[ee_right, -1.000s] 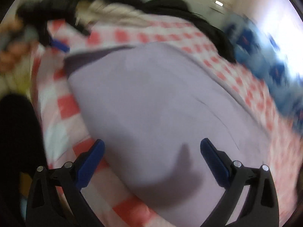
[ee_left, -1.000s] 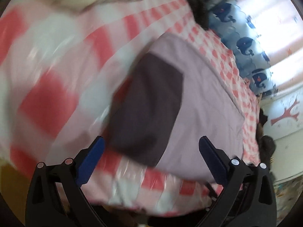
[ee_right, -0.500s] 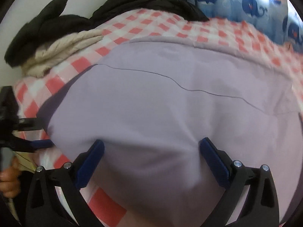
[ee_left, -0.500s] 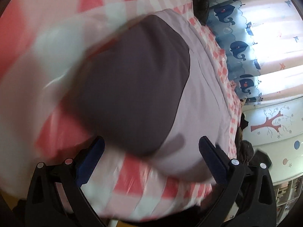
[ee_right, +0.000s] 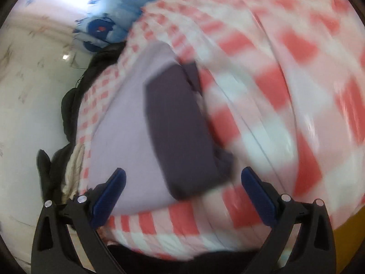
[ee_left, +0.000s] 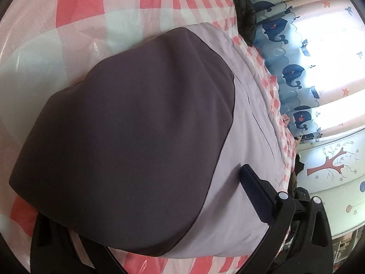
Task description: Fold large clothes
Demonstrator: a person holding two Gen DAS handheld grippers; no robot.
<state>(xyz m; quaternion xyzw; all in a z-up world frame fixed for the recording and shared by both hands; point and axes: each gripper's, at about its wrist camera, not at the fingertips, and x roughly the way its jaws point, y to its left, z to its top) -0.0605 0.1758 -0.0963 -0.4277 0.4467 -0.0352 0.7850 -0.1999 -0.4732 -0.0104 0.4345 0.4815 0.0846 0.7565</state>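
Observation:
A lilac garment (ee_left: pixel 248 141) lies flat on the checked bed, with a dark purple-brown panel (ee_left: pixel 127 132) folded over it. My left gripper (ee_left: pixel 182 196) is pressed close against the near edge of this garment. Its right finger (ee_left: pixel 257 196) rests on the lilac cloth, while the dark panel hides the left pad, so the jaws stand wide apart. In the blurred right wrist view the same lilac garment (ee_right: pixel 123 123) and dark panel (ee_right: pixel 180 132) lie just beyond my right gripper (ee_right: pixel 182 196), which is open and holds nothing.
A red and white checked cover (ee_left: pixel 79 22) spreads over the bed. Black clothing (ee_left: pixel 244 11) is heaped at its far end, near a whale-print curtain (ee_left: pixel 292 73). A cream cloth (ee_right: pixel 73 166) and more black clothing (ee_right: pixel 68 105) lie beside a white wall (ee_right: pixel 27 114).
My left gripper has moved in low onto the garment, and the dark panel now covers its left finger. My right gripper has swung off the lilac cloth to the bed's side.

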